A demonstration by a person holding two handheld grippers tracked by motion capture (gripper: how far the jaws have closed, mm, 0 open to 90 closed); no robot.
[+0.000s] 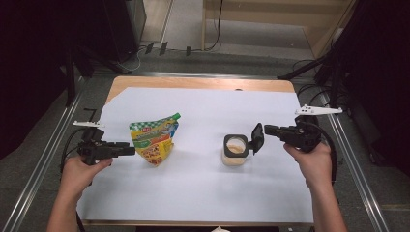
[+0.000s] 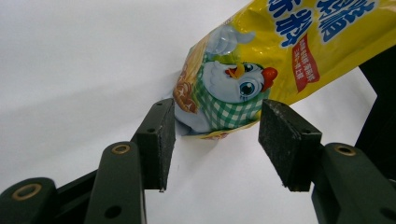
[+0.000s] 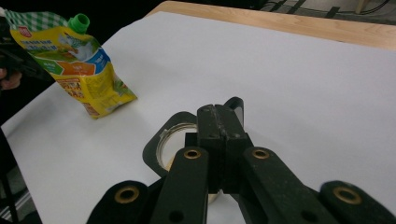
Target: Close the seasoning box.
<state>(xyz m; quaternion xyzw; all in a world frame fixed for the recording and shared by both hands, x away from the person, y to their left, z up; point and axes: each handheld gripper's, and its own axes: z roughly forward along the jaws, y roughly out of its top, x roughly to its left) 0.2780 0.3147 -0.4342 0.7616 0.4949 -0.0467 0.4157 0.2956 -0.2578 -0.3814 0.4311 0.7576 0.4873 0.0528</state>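
Yellow plastic spouted seasoning pouch (image 1: pixel 153 138) standing left on white-papered surface (image 1: pixel 203 193), uncaptured | left tool (image 2: pixel 215 135) gaping around its corner | right tool (image 3: pixel 219 122) pinching black flip lid (image 1: pixel 256 137), holding clear granule-filled jar (image 1: pixel 235 154) open | pouring judged pending

— How is the light where I'm working?

— Even and soft from above. The white sheet (image 1: pixel 203 183) is bright in the middle of the high view, while the upper corners fall almost black.

— Shadows?

— Faint ones. The pouch (image 1: pixel 153 137) throws a pale shadow at its base, and the jar (image 1: pixel 235 151) barely any.

— And my own cameras?

— In the left gripper view the sheet nearly washes out at upper left, and my jaws at the bottom edge look soft. In the right gripper view my jaws are slightly blurred too, and the pouch at upper left stays fairly sharp.
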